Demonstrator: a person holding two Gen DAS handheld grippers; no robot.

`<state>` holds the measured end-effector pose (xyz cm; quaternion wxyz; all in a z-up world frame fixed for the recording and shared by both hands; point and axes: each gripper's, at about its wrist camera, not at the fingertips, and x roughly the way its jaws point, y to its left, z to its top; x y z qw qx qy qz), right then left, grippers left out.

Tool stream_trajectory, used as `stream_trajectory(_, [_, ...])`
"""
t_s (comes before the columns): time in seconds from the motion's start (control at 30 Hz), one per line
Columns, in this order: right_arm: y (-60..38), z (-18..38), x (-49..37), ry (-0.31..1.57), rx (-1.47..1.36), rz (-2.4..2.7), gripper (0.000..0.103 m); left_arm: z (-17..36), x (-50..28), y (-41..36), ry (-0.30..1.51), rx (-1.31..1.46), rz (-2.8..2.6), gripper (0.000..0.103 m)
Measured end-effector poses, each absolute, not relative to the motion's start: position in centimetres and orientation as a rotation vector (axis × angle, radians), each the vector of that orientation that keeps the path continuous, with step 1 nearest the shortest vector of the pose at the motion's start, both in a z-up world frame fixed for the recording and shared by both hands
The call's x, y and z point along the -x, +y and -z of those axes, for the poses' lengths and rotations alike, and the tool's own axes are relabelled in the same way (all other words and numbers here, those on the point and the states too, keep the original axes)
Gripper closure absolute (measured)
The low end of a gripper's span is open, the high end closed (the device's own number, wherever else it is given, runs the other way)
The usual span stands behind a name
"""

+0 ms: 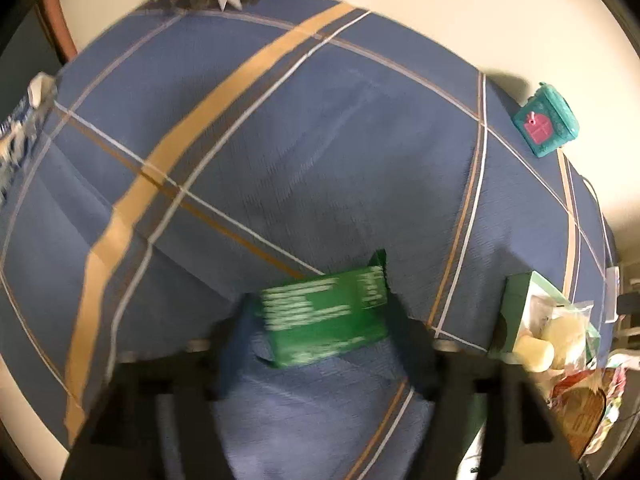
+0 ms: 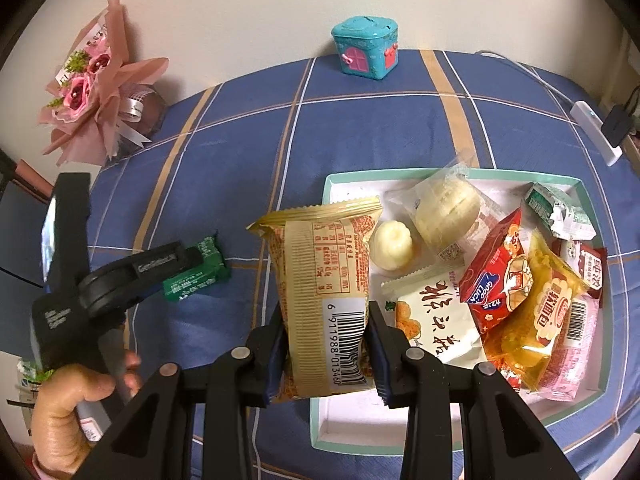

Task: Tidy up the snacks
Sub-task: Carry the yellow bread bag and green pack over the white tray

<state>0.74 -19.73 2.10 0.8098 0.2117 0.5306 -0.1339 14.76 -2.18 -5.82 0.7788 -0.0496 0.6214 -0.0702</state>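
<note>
My right claw (image 2: 326, 354) pinched the yellow packet (image 2: 320, 288) upright, ready for the tray (image 2: 452, 176); my left claw (image 1: 324, 320) gripped the green packet (image 1: 324, 312) to bring it along too.

Blue plaid cloth (image 2: 360, 132) over table, tan and white stripes crossing. Teal toy house (image 2: 365, 47) with pink door at far edge, against cream wall (image 2: 240, 0); also seen in left view (image 1: 546, 120). Pink bouquet (image 2: 94, 80) at far left corner, white ribbon hanging. White power strip (image 2: 596, 132) at right edge, white cable running along cloth; black adapter (image 2: 618, 125) beside it.
</note>
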Motion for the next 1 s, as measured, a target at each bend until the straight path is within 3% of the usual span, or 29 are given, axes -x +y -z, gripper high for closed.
stream_trajectory(0.2, [-19.7,-2.1,-1.0,1.134,-0.444,0.285,0.065,6.4,-14.8,-3.0,1.340,0.088,0.158,0.016])
stream_trajectory(0.43, [-19.6,-1.6,-1.2,1.145,-0.441,0.283,0.065,8.7,-15.8,-5.3,1.356,0.000,0.130,0.016])
stream_trajectory(0.5, [-19.6,-1.5,-1.3,1.150,-0.439,0.286,0.065,8.4,-15.8,-5.7,1.328,-0.034,0.109,0.034])
stream_trajectory(0.53, [-19.6,-1.4,-1.3,1.151,-0.440,0.288,0.065,8.2,-15.9,-5.9,1.320,-0.030,0.113,0.036])
stream_trajectory(1.0, [-20.0,-2.3,-0.6,1.127,-0.464,0.289,0.065,6.2,-15.8,-4.3,1.325,0.113,0.200,0.037])
